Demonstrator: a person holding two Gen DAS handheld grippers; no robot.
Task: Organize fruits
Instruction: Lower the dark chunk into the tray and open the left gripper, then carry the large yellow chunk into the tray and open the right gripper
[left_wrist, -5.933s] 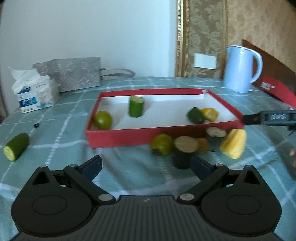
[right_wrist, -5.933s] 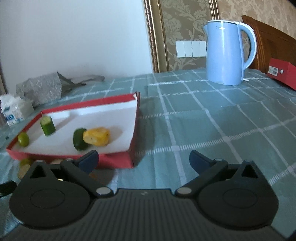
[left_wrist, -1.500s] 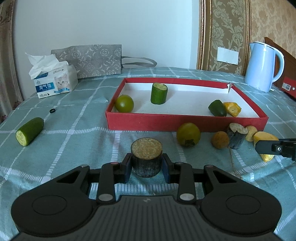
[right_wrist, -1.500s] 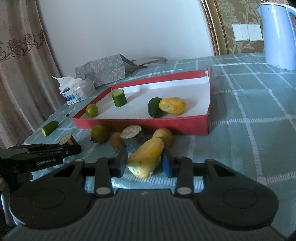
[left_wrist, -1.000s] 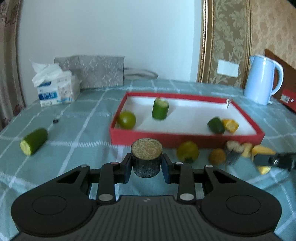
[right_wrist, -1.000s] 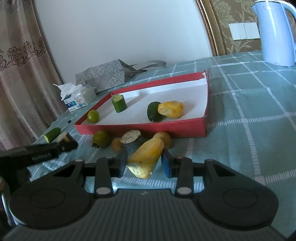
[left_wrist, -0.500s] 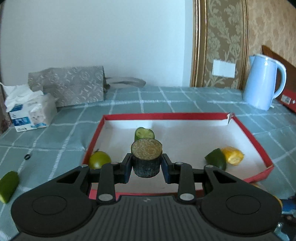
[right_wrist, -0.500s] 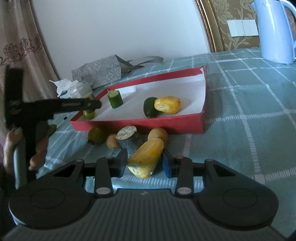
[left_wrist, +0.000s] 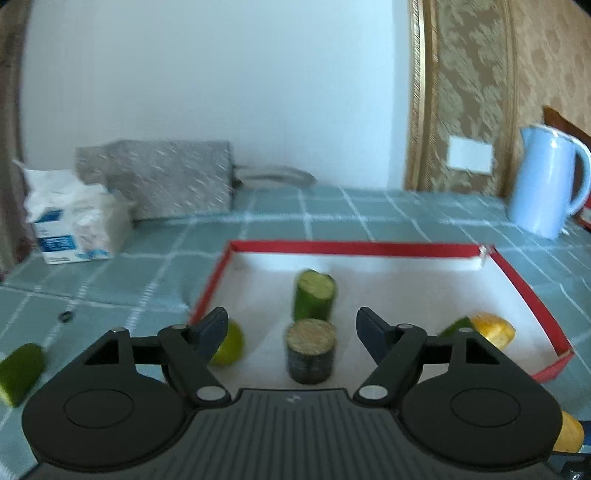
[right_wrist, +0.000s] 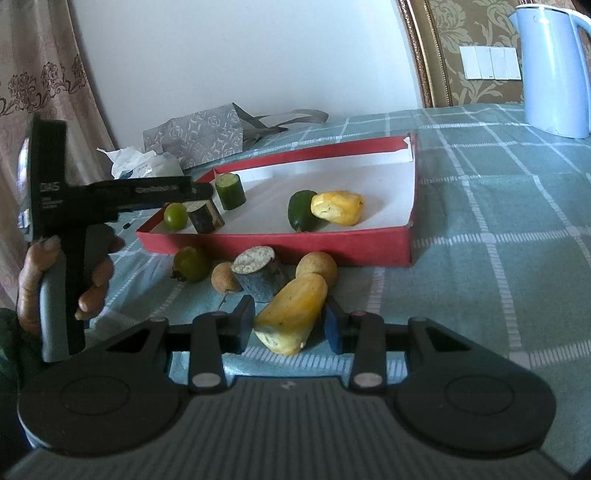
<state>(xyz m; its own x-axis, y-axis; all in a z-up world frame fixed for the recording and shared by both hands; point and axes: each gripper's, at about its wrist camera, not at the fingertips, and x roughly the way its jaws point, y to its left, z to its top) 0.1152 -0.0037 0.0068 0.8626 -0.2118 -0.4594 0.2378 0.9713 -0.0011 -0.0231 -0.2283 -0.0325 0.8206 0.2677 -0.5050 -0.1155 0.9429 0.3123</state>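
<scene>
My left gripper (left_wrist: 291, 326) is open above the red tray (left_wrist: 207, 291). The dark stump piece (left_wrist: 311, 350) stands free inside the tray between the jaws, near a green cucumber piece (left_wrist: 314, 300) and a lime (left_wrist: 229, 344). In the right wrist view the left gripper (right_wrist: 199, 190) hovers over the tray's (right_wrist: 295, 245) left end, above the stump piece (right_wrist: 205, 220). My right gripper (right_wrist: 290, 325) is shut on a yellow papaya piece (right_wrist: 291, 314) in front of the tray.
In front of the tray lie a green guava (right_wrist: 192, 264), two brown round fruits (right_wrist: 225, 277), and another stump piece (right_wrist: 258, 273). The tray also holds a dark green fruit (right_wrist: 301, 210) and a yellow piece (right_wrist: 338, 207). A cucumber piece (left_wrist: 20, 369), tissue box (left_wrist: 74, 229), grey bag (left_wrist: 162, 177) and blue kettle (left_wrist: 543, 181) stand around.
My left gripper carried the stump piece over the tray, opened and let it go inside. My right gripper stays shut on the papaya piece, nearly still.
</scene>
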